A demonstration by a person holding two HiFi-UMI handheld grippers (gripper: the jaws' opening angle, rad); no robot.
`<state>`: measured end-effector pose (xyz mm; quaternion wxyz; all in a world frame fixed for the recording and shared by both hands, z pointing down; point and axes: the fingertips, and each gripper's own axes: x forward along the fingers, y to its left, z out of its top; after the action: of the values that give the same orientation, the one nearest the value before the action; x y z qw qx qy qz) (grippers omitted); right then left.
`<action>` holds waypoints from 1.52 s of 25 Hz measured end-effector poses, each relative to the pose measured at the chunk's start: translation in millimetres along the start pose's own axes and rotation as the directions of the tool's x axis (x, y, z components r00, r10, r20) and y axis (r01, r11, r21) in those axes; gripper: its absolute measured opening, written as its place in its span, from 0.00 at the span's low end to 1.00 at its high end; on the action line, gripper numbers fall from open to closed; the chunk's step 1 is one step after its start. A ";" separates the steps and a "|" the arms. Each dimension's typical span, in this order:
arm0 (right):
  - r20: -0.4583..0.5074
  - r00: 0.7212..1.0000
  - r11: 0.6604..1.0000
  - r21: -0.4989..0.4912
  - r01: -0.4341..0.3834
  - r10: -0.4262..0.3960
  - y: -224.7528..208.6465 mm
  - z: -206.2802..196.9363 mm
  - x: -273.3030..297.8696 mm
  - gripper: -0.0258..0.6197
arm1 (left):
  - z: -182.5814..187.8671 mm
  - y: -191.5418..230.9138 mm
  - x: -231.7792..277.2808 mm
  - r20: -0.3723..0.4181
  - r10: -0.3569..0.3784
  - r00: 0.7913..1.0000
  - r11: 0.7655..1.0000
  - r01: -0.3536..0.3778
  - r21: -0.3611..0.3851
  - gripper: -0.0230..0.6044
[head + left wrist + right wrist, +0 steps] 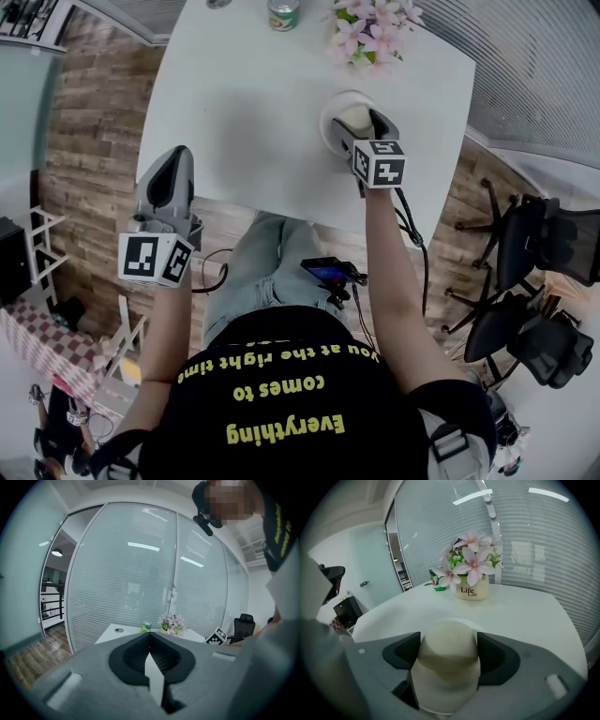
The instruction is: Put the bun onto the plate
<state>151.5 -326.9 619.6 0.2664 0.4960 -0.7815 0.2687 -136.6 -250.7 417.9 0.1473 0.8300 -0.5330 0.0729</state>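
Note:
A pale round bun (449, 646) sits between the jaws of my right gripper (449, 654), whose dark pads (404, 651) press on both its sides. Right under it lies a white paper plate (440, 696) on the white table (520, 616). The head view shows the same bun (352, 116) over the plate (329, 127) near the table's front edge, with my right gripper (362, 124) shut on it. My left gripper (172, 161) is held off the table's front left corner, above the wooden floor. In its own view the left gripper (150, 637) is shut and holds nothing.
A pot of pink flowers (472, 588) and a green can (437, 581) stand at the far side of the table (244, 94). Black office chairs (544, 246) stand to the right of it. Glass partition walls (131, 573) surround the room.

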 end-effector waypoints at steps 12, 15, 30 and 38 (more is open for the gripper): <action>-0.087 0.996 0.993 -0.121 0.005 -0.016 5.0 -9.7 7.3 0.65 | -1.1 -6.3 0.1 0.006 0.001 1.000 1.000 -0.001 -0.006 0.04; -0.122 0.992 0.988 -0.157 0.006 -0.026 7.2 -13.3 9.7 0.65 | -2.5 -7.2 0.1 0.002 0.001 1.000 1.000 -0.001 -0.010 0.04; -0.177 0.984 0.983 -0.180 -0.020 -0.013 7.3 -15.3 12.5 0.66 | -2.7 -17.7 5.6 0.011 -0.013 1.000 1.000 0.013 -0.014 0.04; -0.131 0.991 0.973 -0.229 -0.034 0.004 12.9 -0.6 -1.9 0.68 | -0.9 -23.6 8.7 0.012 -0.030 0.999 0.999 0.030 -0.010 0.04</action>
<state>140.5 -320.6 616.7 0.3696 0.4357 -0.7933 0.2102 -111.6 -248.7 417.2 0.1493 0.8377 -0.5216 0.0632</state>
